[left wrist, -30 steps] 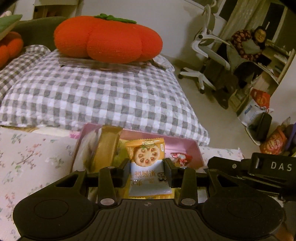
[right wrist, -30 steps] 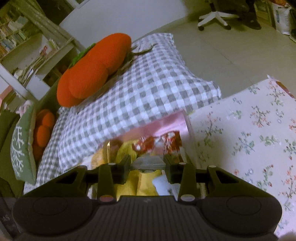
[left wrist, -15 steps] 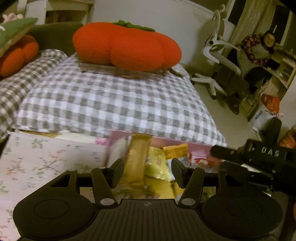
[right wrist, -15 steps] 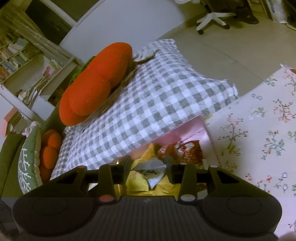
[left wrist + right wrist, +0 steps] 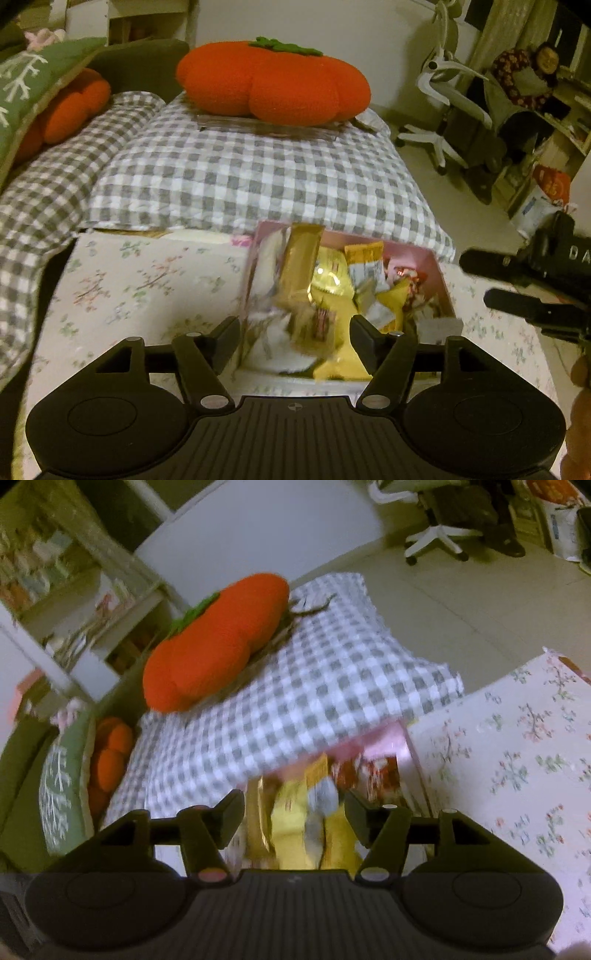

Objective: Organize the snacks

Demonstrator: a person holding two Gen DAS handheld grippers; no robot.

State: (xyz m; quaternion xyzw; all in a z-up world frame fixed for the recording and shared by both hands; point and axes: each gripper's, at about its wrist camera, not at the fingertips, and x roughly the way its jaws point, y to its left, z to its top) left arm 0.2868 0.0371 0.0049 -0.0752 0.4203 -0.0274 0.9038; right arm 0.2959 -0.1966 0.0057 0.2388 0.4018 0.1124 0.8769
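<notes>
A pink box full of snack packets stands on the floral cloth, against a checked pillow. Inside lie a gold bar packet, yellow packets, an orange-and-white biscuit packet and a red packet. My left gripper is open and empty just above the box's near side. My right gripper is open and empty over the same box; it also shows at the right of the left wrist view. The right wrist view is blurred.
A grey checked pillow with an orange pumpkin cushion lies behind the box. A green cushion is at far left. Floral cloth spreads right of the box. An office chair and a seated person are far right.
My left gripper let go of the orange-and-white biscuit packet, which now lies in the box, and opened wide. My right gripper released the silver packet it held, opened and drew back.
</notes>
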